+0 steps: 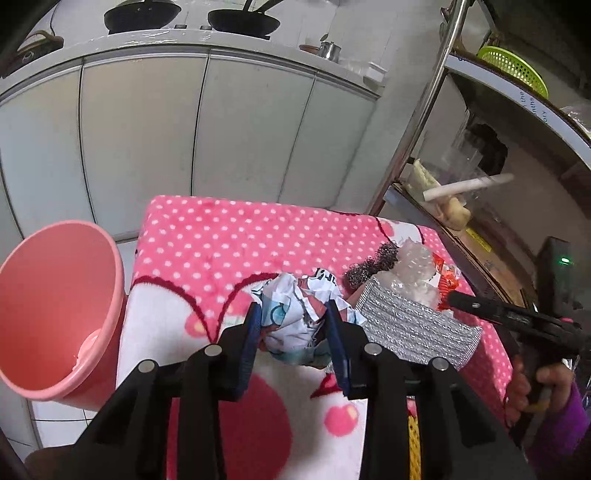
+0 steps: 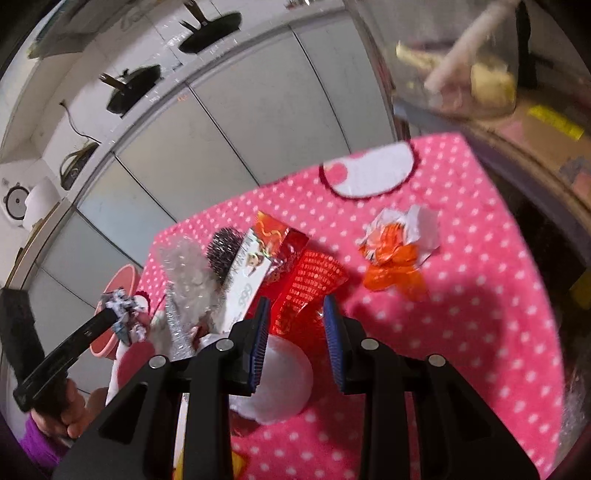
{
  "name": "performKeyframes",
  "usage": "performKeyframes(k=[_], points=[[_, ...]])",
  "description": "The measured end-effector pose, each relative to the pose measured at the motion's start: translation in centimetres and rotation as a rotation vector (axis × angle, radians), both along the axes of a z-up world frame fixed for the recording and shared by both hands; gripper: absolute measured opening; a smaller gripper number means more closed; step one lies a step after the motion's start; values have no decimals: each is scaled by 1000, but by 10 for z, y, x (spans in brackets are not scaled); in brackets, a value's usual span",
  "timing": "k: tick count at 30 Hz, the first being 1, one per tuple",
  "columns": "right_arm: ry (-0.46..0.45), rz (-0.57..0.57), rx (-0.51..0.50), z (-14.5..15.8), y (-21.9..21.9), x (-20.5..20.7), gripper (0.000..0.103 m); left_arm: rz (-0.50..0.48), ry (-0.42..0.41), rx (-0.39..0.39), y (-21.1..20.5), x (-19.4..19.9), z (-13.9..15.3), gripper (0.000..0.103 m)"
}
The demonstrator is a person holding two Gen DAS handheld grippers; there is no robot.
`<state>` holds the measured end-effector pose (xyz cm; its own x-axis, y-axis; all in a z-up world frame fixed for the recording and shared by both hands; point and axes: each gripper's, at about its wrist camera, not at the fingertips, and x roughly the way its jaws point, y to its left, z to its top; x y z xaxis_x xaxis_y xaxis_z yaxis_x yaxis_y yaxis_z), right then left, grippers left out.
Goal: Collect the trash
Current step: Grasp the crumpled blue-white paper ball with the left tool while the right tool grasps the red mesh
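My left gripper is shut on a crumpled printed paper ball, held just above the pink dotted blanket; the ball also shows in the right wrist view. A pink bin stands to the left, beside the table. My right gripper is open over a red snack wrapper and holds nothing. A crumpled orange and white wrapper lies to the right of it. A steel scourer, bubble wrap and a silver glitter piece lie in a pile.
White cabinet doors stand behind the table. A metal rack with shelves, a green basket and a white roll stands at the right. Black pans sit on the counter.
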<state>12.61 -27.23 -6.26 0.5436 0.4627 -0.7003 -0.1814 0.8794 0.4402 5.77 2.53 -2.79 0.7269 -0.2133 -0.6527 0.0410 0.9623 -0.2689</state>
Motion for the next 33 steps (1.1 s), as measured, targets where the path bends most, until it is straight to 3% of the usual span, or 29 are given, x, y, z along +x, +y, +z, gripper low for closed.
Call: performKeyframes(k=[4, 6, 7, 10, 33], points=[[19, -2, -38, -10, 10, 6, 30, -2, -5, -7, 3, -6, 2, 34], [2, -1, -30, -9, 12, 4, 21, -2, -8, -7, 3, -8, 3, 34], [1, 4, -24, -10, 12, 3, 12, -1, -9, -9, 3, -10, 4, 34], [-15, 6, -21, -7, 12, -3, 6, -2, -17, -14, 5, -16, 6, 34], [-260, -57, -44, 72, -9, -82, 2, -21, -106, -5, 0, -57, 35, 34]])
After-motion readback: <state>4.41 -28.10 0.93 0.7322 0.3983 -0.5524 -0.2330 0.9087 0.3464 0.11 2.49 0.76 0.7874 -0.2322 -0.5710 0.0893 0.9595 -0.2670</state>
